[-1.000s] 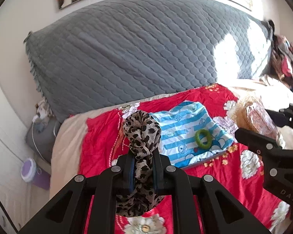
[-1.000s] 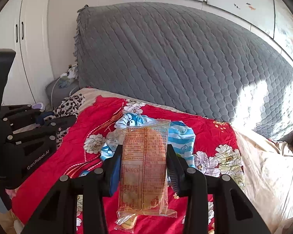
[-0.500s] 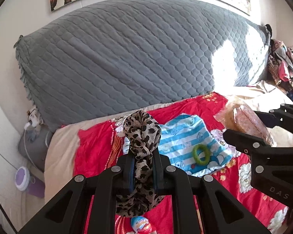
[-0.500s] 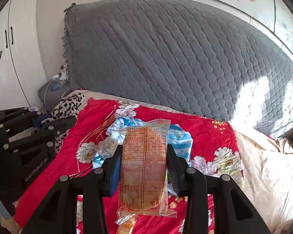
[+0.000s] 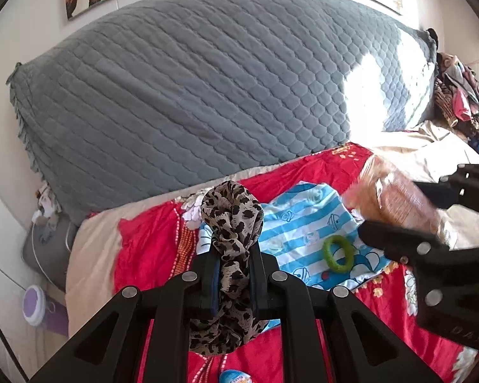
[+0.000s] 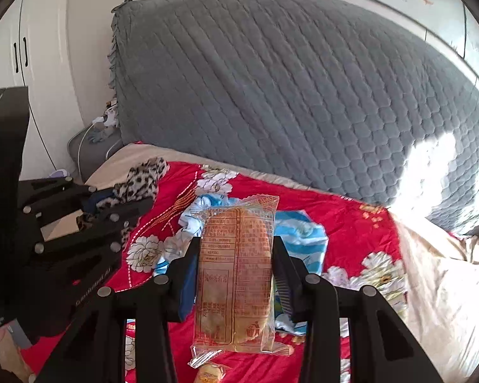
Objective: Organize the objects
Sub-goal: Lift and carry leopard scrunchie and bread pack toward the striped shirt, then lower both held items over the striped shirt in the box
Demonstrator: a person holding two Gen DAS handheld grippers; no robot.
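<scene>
The left gripper pinches a leopard scarf between its fingers, the cloth bunched into a knob above the tips and hanging loose below them; the right gripper is clamped on a clear snack packet, held upright with its printed side to the camera. In the left view the right gripper sits at 3 o'clock with the packet blurred at about 2 o'clock; in the right view the left gripper and its scarf sit at 9 o'clock. Both hover over a red floral blanket spread on a beige sheet; a blue-striped cloth lies on the blanket, and a green ring rests on that cloth, at 4 o'clock from the scarf's knob. A grey quilted cover fills the view from 10 to 2 o'clock behind the blanket; a second small packet shows at 6 o'clock in the right view, under the held one.
</scene>
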